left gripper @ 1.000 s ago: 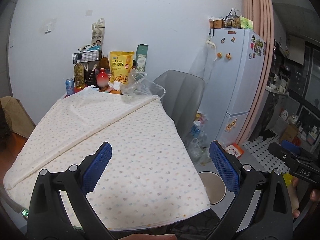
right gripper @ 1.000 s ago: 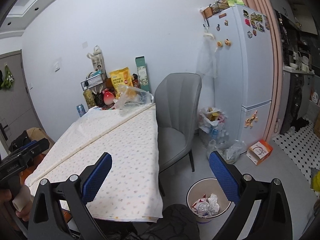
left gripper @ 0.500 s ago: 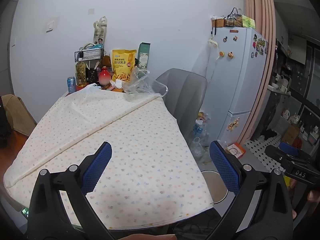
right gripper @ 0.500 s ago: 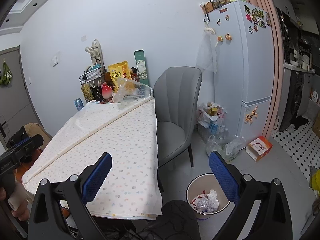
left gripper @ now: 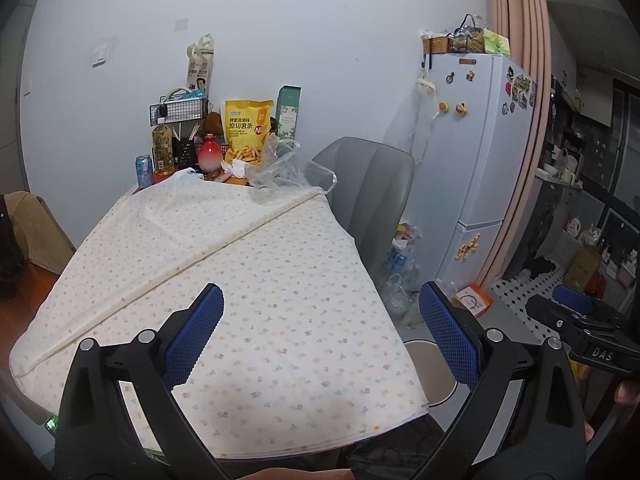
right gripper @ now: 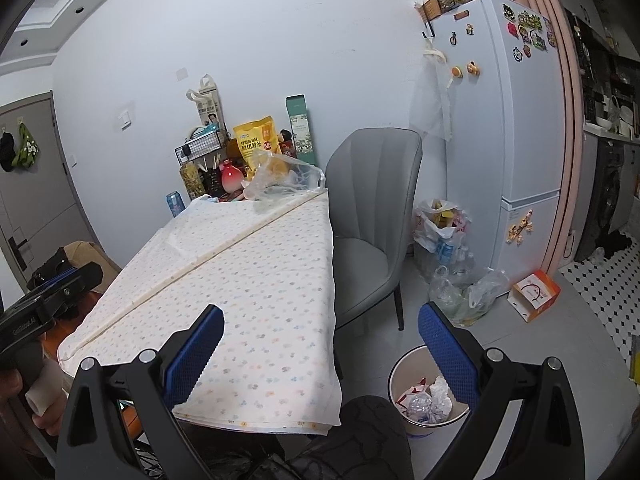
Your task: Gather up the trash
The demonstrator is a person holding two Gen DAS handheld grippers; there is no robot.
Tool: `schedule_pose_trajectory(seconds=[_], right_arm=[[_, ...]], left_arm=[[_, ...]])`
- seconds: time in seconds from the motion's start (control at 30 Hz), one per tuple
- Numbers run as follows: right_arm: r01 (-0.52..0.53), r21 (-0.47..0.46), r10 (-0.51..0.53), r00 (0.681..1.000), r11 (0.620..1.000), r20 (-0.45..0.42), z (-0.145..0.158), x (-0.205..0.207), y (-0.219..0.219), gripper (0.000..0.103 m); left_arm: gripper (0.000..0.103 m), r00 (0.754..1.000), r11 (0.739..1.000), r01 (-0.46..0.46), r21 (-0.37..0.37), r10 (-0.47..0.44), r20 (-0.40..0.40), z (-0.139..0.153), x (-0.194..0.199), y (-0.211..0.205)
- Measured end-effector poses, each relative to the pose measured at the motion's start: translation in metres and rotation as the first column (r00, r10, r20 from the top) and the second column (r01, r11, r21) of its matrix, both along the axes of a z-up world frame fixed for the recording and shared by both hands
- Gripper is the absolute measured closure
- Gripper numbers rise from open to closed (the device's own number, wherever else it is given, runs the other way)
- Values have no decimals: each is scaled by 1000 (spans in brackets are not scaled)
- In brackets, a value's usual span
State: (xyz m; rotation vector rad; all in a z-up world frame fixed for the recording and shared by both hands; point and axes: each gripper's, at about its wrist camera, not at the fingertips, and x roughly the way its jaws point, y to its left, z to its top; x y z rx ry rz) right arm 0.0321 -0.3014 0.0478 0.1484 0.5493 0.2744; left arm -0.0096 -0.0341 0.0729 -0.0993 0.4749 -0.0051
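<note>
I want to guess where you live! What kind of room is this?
Probably a small home dining corner beside a kitchen. There is a table with a flowery cloth, snacks at its far end, a grey chair, a fridge covered in magnets, and a trash bin on the floor.

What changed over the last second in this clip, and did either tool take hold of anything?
Neither took hold of anything: the left tool and right tool stay open and empty. Both views shift slightly, closing in on the table; in the right view the trash bin has slid a little lower. The crumpled plastic bag and snacks by the wall stay put.
</note>
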Motion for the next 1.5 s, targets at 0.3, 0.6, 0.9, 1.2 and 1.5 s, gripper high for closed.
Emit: schedule_pose_trajectory(seconds=[0.3,0.6,0.9,1.2,1.5], right_arm=[[5,-4,-5,1000,1000,3,0,1,0,8],[5,-2,-5,1000,1000,-5,-1,2,0,8],[5,-4,-5,1000,1000,-2,-2,1,0,8],[3,-3,-3,1000,1000,-4,-3,2,1,8],[-2,3,2,1000,1000,-7,-5,1,2,8]], left_arm=[[6,1000,1000,0,-1,0,0,0,0,0],[6,1000,1000,-2,2,2,-3,-2,0,2],[6,1000,1000,-4,1,4,-4,-3,0,4],[6,1000,1000,-8,2,8,-6,-4,-1,3],[6,1000,1000,-15,6,15,-8,-7,-3,4]])
